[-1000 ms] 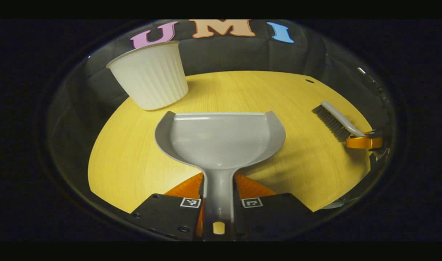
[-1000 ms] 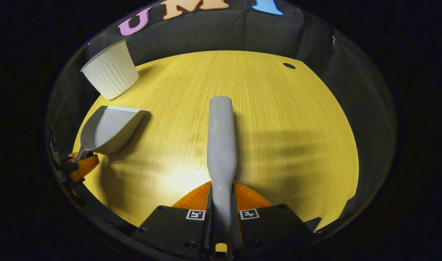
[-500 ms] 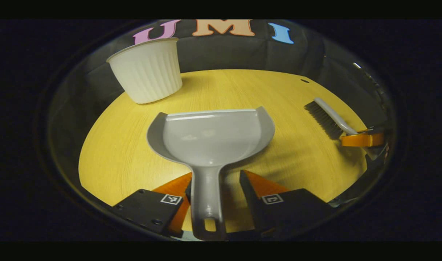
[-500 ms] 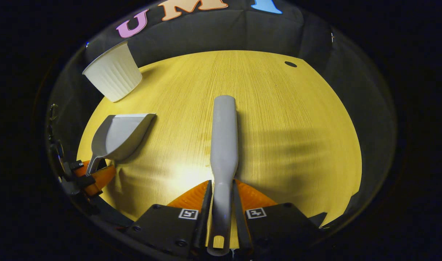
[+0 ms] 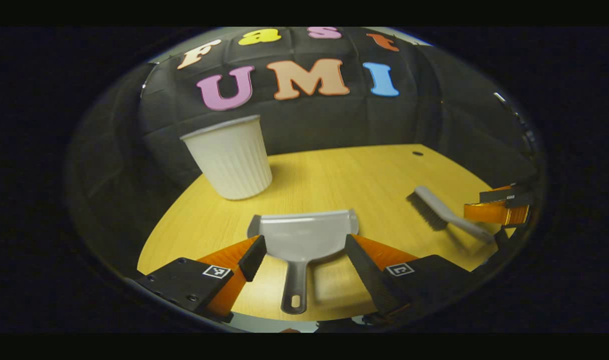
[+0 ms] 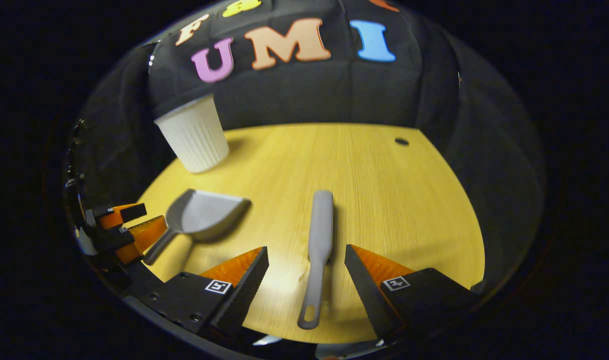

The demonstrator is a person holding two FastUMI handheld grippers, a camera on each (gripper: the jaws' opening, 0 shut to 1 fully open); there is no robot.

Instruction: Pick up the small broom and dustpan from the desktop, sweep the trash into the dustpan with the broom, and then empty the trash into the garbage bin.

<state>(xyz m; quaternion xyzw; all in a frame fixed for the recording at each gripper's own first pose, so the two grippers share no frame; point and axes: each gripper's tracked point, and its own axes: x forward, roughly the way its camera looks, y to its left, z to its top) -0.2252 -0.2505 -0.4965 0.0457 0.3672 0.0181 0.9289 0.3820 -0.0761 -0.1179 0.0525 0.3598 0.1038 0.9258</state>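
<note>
Grey dustpan (image 5: 303,236) between released left tongs (image 5: 304,252), broom (image 6: 318,245) between released right tongs (image 6: 305,267)

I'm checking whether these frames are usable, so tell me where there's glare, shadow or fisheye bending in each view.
Right gripper view: a bright glare patch on the desktop beside the broom, whose shadow runs along its right side. Left gripper view: even light, a soft shadow right of the bin; the desktop's far edge bows, and the dustpan looks slightly soft.
</note>
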